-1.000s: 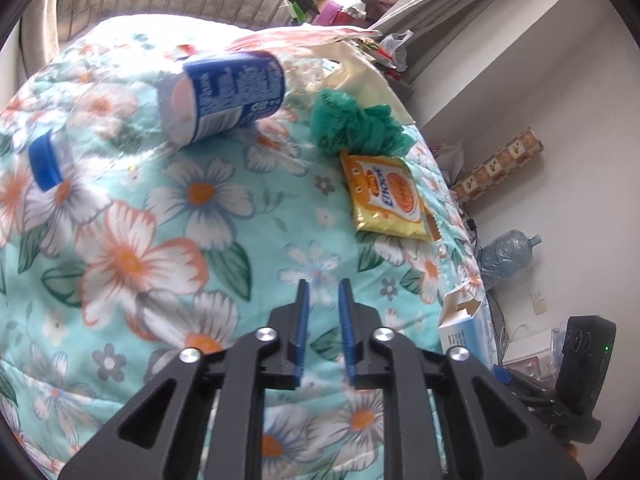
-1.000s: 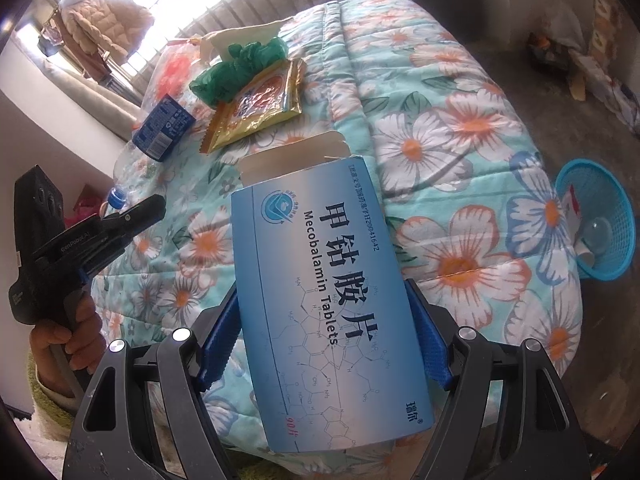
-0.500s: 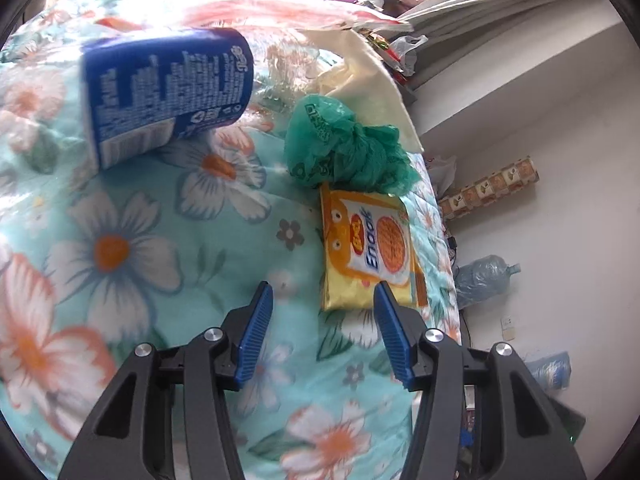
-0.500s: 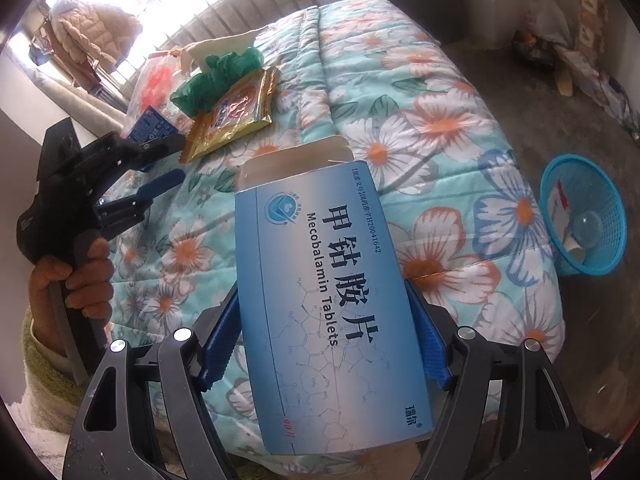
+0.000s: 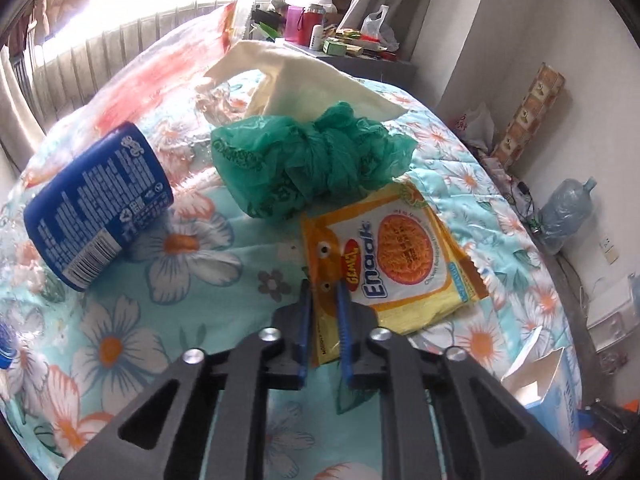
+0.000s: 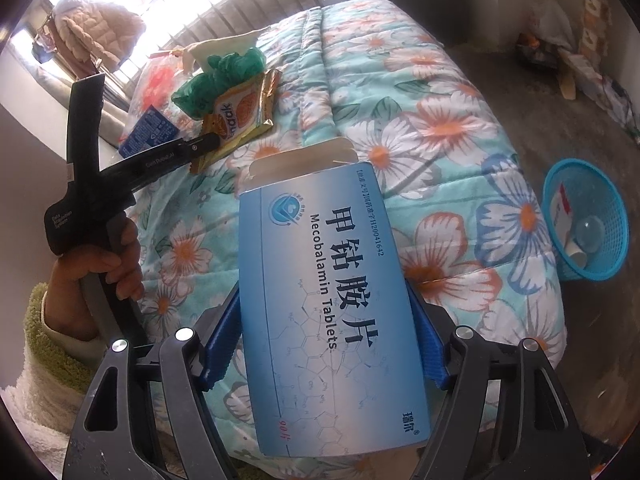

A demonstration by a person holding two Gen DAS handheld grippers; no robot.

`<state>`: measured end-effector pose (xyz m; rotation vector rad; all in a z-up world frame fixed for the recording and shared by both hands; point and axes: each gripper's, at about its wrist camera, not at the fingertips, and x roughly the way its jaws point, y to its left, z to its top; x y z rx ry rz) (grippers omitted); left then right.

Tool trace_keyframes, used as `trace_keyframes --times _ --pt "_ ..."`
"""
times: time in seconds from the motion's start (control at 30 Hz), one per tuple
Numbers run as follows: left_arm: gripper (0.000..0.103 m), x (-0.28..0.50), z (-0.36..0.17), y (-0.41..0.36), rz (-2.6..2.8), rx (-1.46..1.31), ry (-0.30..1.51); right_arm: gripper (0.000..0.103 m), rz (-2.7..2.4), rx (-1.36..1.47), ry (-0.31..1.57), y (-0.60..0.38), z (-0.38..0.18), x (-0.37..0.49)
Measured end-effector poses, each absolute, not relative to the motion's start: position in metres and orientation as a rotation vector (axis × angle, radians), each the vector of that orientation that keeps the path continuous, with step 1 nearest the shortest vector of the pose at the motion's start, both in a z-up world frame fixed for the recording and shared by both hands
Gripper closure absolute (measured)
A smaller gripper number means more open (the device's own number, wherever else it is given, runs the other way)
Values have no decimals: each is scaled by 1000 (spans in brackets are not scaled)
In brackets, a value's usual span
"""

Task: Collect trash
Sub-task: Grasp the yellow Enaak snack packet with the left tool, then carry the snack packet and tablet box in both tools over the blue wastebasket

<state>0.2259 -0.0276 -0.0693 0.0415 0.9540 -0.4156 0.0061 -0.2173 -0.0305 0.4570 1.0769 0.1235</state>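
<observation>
Your left gripper (image 5: 323, 312) is closing on the near corner of the yellow snack packet (image 5: 394, 256), centre frame, long axis running up-right, while your right gripper (image 6: 326, 334) clamps the tablet box (image 6: 332, 312); basket (image 6: 588, 216) sits right.

Trash items on the flower-print bed, with basket on the floor.
Yellow snack packet (image 5: 400, 256): flat, its near corner pinched between closing jaws. Crumpled green plastic bag (image 5: 308, 164): touching the packet's far edge. Blue-labelled can (image 5: 96, 208): on its side, left of the bag. White cloth or paper sheet (image 5: 296, 76): behind the bag. Blue-and-white Mecobalamin tablet box (image 6: 332, 304): top flap open, upright, clamped by its sides. Blue plastic basket (image 6: 600, 256): beside the bed, holding a few discarded items.
</observation>
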Motion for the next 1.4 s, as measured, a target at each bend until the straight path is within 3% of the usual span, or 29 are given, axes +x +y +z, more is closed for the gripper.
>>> trace_keyframes --times 0.13,0.93,1.4 --pt "103 219 -63 -27 -421 37 947 33 121 449 1074 -216 -30 7" --pt "103 163 7 28 -461 -80 788 34 96 503 986 -232 -7 -13" --pt "103 136 76 -15 -573 -39 642 34 84 677 821 -289 18 -55"
